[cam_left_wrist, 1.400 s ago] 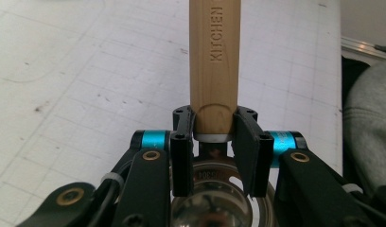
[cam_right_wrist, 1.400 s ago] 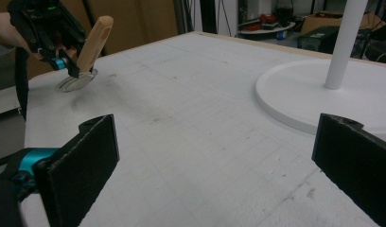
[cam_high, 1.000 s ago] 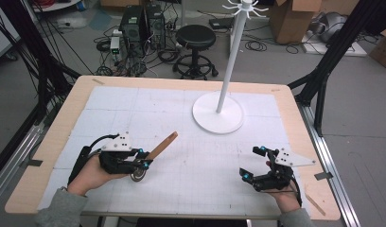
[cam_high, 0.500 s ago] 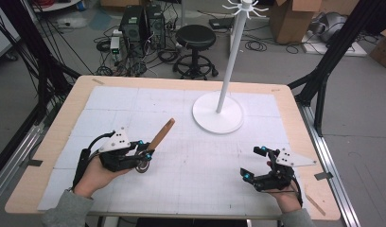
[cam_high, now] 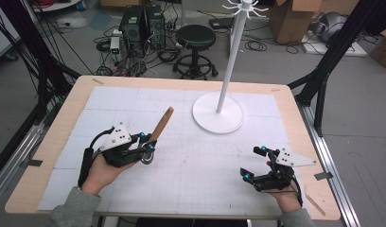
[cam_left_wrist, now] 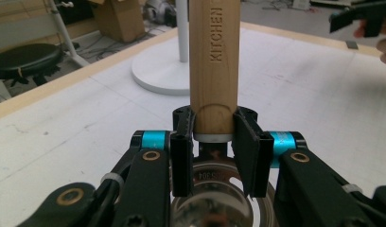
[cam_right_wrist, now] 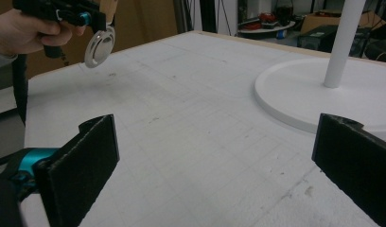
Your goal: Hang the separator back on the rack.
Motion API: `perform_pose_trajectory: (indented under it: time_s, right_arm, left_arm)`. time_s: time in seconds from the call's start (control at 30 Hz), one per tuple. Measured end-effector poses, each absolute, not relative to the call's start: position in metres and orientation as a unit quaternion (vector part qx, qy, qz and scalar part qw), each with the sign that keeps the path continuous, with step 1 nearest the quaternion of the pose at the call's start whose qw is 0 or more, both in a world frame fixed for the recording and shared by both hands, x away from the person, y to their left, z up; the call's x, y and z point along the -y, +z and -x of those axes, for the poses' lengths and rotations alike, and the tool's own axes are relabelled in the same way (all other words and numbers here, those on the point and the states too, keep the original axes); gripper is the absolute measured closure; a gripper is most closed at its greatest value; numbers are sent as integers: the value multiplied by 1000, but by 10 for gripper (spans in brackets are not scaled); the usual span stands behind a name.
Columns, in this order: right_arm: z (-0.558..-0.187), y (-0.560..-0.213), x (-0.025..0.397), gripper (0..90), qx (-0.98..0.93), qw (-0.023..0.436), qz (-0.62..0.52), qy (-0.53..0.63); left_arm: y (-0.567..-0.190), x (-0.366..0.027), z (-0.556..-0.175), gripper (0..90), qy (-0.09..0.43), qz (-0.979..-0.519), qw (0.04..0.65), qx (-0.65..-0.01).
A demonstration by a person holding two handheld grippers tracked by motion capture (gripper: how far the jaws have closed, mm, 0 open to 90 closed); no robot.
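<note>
wooden handle (cam_left_wrist: 214, 66): light tan, fine straight grain, the word KITCHEN pressed into it in the same tan
round metal head (cam_right_wrist: 99, 48): shiny silver with ringed bands
left gripper (cam_high: 144, 144): black frame, teal blue rings at the joints, brass-coloured screws, pale grey plate on top
fingers (cam_left_wrist: 182, 153): matt black
right gripper (cam_high: 255, 163): black, teal blue spots, pale grey plate
surface (cam_high: 205, 156): white sheet ruled with a faint grey grid, edged in pale wood
stand (cam_high: 218, 113): plain white base and pole
stool (cam_high: 195, 37): black seat
sleeve (cam_high: 75, 210): grey
</note>
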State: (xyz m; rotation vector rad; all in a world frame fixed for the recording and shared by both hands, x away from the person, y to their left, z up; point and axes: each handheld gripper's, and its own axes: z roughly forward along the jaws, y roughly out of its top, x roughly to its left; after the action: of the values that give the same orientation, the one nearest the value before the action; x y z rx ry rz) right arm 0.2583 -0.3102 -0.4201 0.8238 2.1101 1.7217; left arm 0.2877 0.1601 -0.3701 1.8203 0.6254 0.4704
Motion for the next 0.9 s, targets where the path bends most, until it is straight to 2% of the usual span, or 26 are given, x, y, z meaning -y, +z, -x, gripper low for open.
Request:
perform_pose_trajectory:
  time_s: [0.9]
  right_arm:
    - [-259,-420,310,6,-733,147,-284,601]
  left_arm:
    - [-342,-142,-311,695,197,-736,577,-293]
